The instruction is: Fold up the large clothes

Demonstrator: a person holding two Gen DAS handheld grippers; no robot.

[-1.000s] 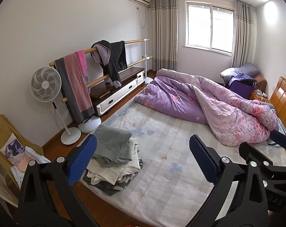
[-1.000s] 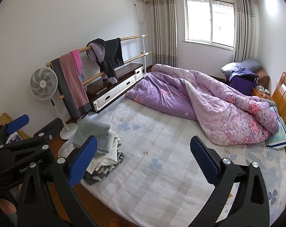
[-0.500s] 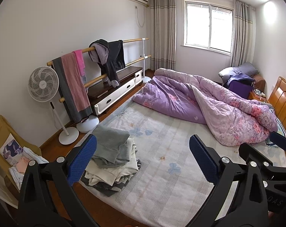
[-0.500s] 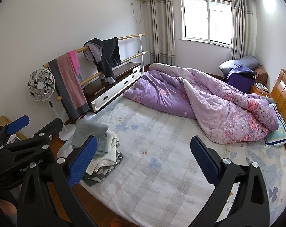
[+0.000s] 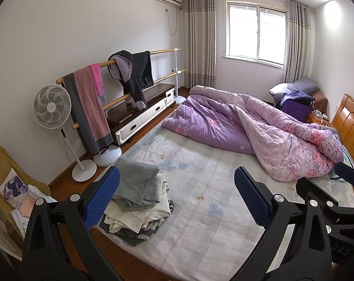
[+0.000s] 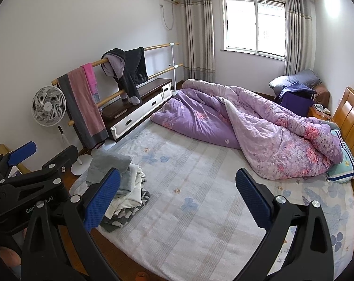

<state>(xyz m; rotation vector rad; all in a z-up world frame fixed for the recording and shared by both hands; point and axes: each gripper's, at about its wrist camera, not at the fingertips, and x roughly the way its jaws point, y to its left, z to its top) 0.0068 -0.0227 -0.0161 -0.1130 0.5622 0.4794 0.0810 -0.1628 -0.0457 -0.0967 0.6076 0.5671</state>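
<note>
At the foot edge of the bed (image 5: 200, 238) we are holding both tongs up over the mattress, well apart from any cloth. We are keeping the left gripper (image 5: 177, 199) spread wide and empty, and the right gripper (image 6: 178, 197) likewise released, likely so that each is ready to take a garment. The pile of clothes (image 5: 137, 199), a grey piece on top of white ones, is sitting at the bed's near left corner, presumably within easy reach, leaving the middle of the sheet bare for spreading. A purple quilt (image 5: 247, 131) is lying bunched toward the far edge and the wooden headboard (image 6: 350, 121). Beside the bed a standing fan (image 5: 52, 110) and a towel rail (image 5: 120, 82) are lining the wall.
</note>
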